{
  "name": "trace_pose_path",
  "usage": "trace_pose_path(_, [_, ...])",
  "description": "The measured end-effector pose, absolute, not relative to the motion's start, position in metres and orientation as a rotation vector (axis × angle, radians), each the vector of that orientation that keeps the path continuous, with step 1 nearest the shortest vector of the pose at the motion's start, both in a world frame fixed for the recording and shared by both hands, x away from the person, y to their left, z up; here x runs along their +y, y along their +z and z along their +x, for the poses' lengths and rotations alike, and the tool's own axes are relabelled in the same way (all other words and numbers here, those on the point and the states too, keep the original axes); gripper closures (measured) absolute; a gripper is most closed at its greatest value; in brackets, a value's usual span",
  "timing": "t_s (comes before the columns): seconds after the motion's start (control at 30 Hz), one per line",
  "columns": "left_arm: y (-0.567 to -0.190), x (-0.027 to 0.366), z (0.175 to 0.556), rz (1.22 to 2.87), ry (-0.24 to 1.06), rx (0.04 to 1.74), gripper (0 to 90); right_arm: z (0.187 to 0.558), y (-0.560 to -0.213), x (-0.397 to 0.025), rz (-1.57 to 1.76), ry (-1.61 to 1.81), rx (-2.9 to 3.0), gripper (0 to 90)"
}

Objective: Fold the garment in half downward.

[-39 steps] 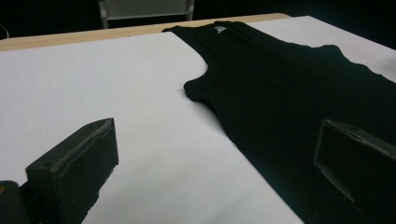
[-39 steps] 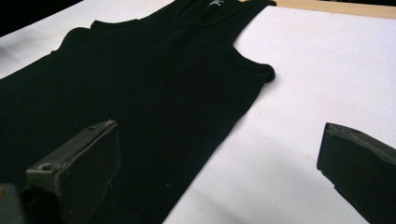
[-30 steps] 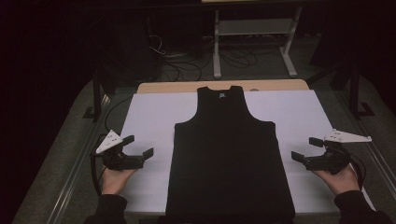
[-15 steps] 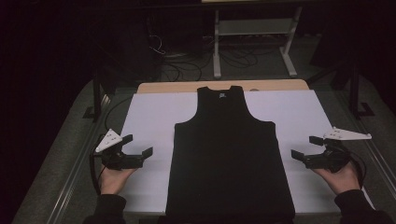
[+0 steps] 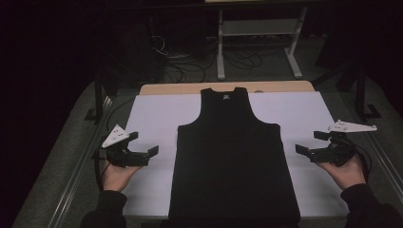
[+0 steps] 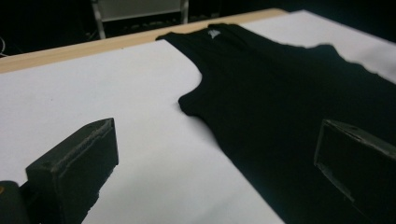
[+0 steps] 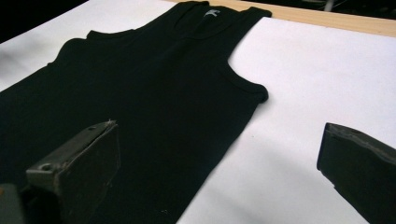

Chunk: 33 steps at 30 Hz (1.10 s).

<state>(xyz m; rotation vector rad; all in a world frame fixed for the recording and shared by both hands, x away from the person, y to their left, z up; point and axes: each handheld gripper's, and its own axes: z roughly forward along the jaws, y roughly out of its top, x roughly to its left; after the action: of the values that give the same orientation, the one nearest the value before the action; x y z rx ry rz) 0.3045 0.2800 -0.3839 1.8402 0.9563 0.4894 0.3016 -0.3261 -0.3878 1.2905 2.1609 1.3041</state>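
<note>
A black sleeveless tank top (image 5: 233, 161) lies flat and smooth on a white sheet (image 5: 152, 118) (matte, paper-like), its long axis running from the neckline at the far end to the hem at the person's edge. The left gripper (image 5: 142, 145) hovers off the top's left side and the right gripper (image 5: 310, 142) off its right side. Both have jaws spread apart and empty, each pointing inward at the soft ribbed fabric from about equally near.

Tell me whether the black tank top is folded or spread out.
Spread flat. The black tank top lies face up on the white sheet, both straps and side edges fully laid out, no fold visible.
</note>
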Motion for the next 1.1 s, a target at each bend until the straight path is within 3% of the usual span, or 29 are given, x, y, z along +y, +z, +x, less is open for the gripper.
trace_pose_path(1.1, [-0.369,0.252,0.350,1.939,0.418,0.903,0.0,0.349,-0.355,-0.318,1.201,1.266,2.275,0.0])
